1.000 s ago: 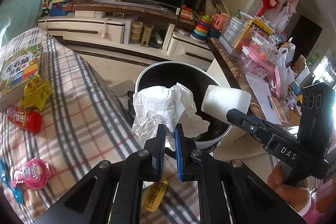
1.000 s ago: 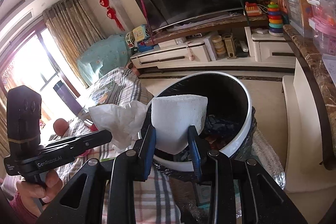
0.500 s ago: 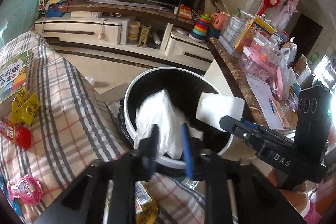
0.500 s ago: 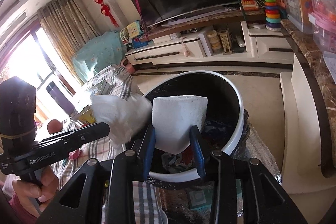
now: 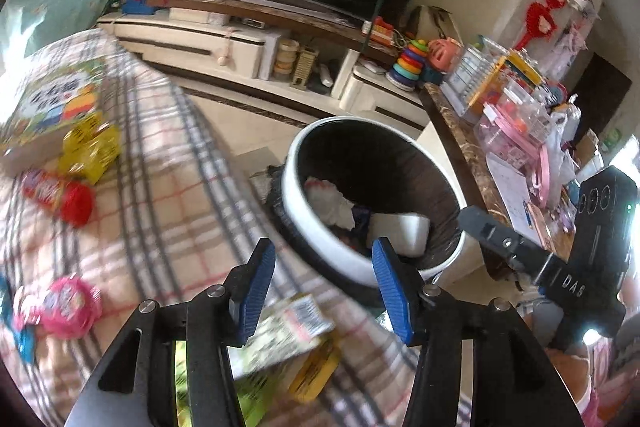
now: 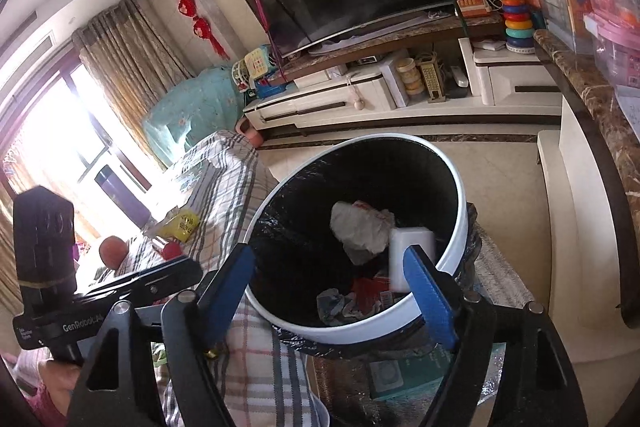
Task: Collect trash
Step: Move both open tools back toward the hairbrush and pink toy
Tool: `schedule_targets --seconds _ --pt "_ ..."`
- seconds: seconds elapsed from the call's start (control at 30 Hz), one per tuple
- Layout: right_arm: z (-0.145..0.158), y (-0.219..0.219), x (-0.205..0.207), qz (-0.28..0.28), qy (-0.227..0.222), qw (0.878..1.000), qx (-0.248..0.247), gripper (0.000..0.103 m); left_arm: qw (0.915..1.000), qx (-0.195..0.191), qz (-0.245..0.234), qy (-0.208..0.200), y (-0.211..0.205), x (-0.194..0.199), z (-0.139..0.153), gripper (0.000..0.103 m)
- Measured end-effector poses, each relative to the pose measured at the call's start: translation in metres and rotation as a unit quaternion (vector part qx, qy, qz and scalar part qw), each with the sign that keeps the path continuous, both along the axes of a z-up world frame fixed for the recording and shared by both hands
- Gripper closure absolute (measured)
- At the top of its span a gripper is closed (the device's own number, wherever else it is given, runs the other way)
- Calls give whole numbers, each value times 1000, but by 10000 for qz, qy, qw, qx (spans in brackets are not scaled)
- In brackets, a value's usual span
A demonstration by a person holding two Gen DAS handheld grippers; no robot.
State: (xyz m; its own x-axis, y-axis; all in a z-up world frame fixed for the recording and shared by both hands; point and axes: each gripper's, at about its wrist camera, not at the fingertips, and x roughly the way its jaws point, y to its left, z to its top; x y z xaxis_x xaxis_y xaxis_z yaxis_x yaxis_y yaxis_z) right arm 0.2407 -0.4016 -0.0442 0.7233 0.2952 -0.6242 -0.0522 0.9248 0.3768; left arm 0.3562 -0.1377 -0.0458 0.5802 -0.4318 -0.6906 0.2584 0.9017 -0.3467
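Both pieces of trash had dropped: the crumpled white tissue (image 6: 362, 229) and smooth white foam block (image 6: 412, 259) lay inside the round, black-lined bin (image 6: 460, 227). Left tongs (image 5: 324, 287) and right tongs (image 6: 332, 291) had just spread, empty.
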Motion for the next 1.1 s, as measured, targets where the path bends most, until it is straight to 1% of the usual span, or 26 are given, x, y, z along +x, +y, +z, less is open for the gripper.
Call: schedule_targets --seconds 0.07,0.13,0.2,0.3,0.4,0.67,1.0,1.1 --pt "2 4 -2 17 -16 10000 48 23 9999 -13 98 -22 12 -11 0 52" --pt "4 9 -5 46 -64 10000 58 21 9998 -15 211 -32 25 -22 1 52" --pt "7 17 -9 93 -118 9999 53 17 9994 -28 328 -48 39 -35 2 52" --pt "10 32 -13 197 -161 9996 83 13 9987 -2 497 -95 58 -56 4 52" --pt "11 46 -16 334 -174 9992 108 13 9976 22 691 -102 79 -76 5 52" --pt "8 97 -19 836 -128 9964 9 12 9916 -14 1289 84 135 -121 3 52" --pt "1 158 -23 1510 -101 9883 -162 12 9833 -41 1803 251 180 -143 4 52" --pt "-1 175 -23 1661 -118 9856 -306 10 9810 -81 1919 289 191 -146 3 52"
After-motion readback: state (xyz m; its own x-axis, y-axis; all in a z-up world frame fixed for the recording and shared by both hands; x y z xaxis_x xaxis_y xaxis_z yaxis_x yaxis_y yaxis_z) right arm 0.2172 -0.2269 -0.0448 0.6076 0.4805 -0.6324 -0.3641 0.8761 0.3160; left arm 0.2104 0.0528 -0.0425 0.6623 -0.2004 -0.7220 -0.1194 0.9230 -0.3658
